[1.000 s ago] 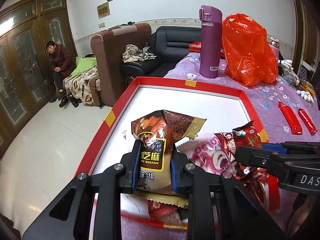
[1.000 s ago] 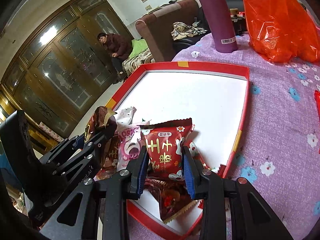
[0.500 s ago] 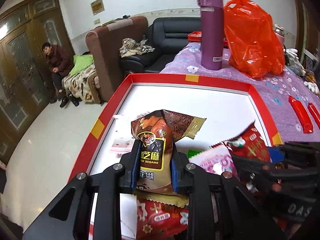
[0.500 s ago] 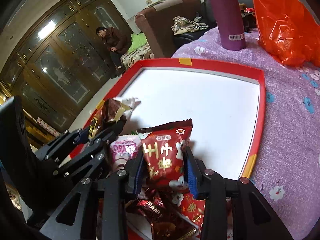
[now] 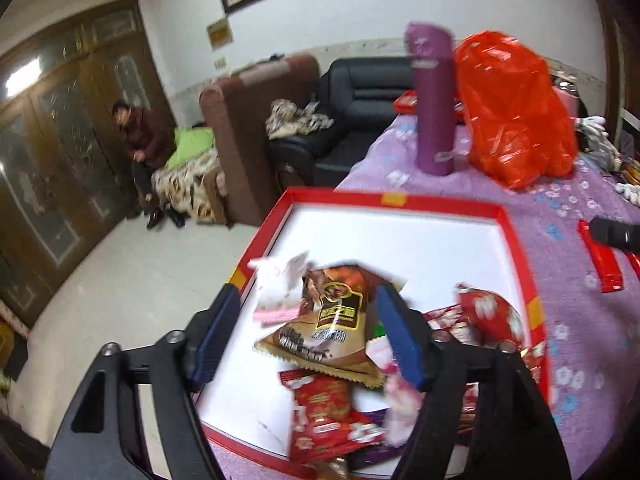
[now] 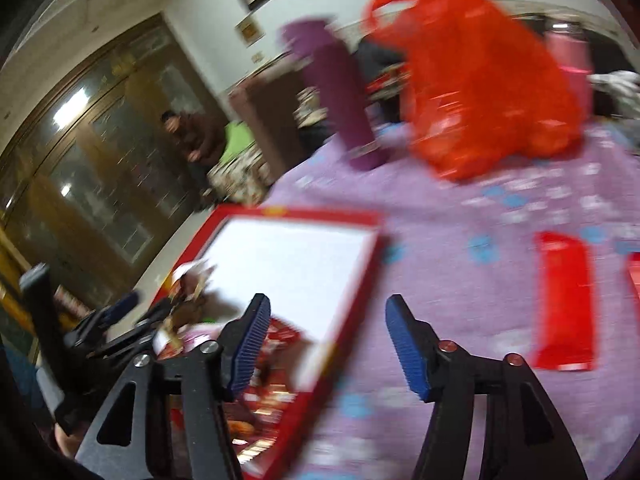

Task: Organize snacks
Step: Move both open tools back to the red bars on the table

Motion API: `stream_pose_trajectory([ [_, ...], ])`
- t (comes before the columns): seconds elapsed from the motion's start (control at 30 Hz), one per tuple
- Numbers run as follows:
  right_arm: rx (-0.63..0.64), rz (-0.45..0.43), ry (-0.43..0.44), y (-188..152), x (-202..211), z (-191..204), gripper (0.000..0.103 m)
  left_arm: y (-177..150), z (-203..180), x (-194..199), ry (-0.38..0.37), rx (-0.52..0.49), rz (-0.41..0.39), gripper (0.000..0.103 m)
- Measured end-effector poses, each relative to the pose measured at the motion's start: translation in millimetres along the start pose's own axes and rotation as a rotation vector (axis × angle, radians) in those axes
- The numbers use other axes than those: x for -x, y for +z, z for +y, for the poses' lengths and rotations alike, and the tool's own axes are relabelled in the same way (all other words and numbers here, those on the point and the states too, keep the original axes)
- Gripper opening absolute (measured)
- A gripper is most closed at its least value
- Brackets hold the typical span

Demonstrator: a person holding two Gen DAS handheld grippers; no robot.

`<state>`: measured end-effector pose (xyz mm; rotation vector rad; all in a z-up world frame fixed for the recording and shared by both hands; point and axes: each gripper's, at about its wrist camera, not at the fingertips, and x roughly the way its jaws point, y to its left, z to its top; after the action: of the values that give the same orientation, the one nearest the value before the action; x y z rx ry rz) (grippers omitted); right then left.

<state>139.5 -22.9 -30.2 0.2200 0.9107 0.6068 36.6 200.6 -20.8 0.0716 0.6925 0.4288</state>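
both jaws have just been opening: left gripper (image 5: 308, 332) wide around the loose brown sesame packet (image 5: 332, 328) in the red tray (image 5: 516, 248), right gripper (image 6: 328, 344) wide and empty over the tray's right edge.

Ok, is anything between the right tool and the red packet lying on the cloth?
Nothing visible. The right tool has just been opening its jaws and holds nothing; only bare purple cloth lies between it and the red packet.

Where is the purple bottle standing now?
In the left wrist view, the purple bottle stands upright on the floral tablecloth, beyond the red tray, immediately left of the orange plastic bag.
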Motion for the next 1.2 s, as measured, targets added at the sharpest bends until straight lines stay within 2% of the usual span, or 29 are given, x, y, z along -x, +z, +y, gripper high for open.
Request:
stream_pose_trajectory([
  [0.07, -0.02, -0.052, -0.087, 8, 23, -34, 0.065, 5, -14, 9, -0.026, -0.033, -0.02, 0.076],
  [0.1, -0.022, -0.073, -0.132, 12, 31, -50, 0.069, 8, -23, 12, -0.046, -0.052, -0.023, 0.076],
  [0.2, -0.057, -0.105, -0.252, 18, 52, -103, 0.073, 17, -62, 21, -0.129, -0.126, -0.017, 0.076],
  [0.3, -0.159, -0.121, -0.271, 15, 62, -159, 0.073, 26, -106, 26, -0.205, -0.198, -0.008, 0.076],
  [0.43, -0.235, -0.091, -0.279, 13, 57, -195, 0.073, 33, -168, 26, -0.261, -0.272, 0.006, 0.076],
  [0.53, -0.218, -0.071, -0.325, 15, 51, -199, 0.073, 38, -210, 21, -0.322, -0.281, 0.036, 0.076],
  [0.63, -0.231, 0.005, -0.351, 11, 40, -206, 0.073, 41, -245, 13, -0.366, -0.264, 0.081, 0.076],
  [0.73, -0.257, 0.083, -0.369, 7, 34, -216, 0.072, 45, -273, -1, -0.327, -0.261, 0.106, 0.076],
  [0.83, -0.245, 0.105, -0.372, 5, 34, -215, 0.071, 44, -293, -11, -0.333, -0.266, 0.142, 0.076],
  [0.93, -0.158, 0.143, -0.44, 3, 26, -202, 0.071, 41, -308, -15, -0.307, -0.283, 0.139, 0.075],
  [1.13, -0.079, 0.163, -0.538, -1, 20, -193, 0.061, 33, -316, -34, -0.313, -0.282, 0.196, 0.076],
  [1.2, -0.071, 0.165, -0.562, 0, 20, -193, 0.052, 32, -325, -31, -0.303, -0.31, 0.154, 0.077],
])
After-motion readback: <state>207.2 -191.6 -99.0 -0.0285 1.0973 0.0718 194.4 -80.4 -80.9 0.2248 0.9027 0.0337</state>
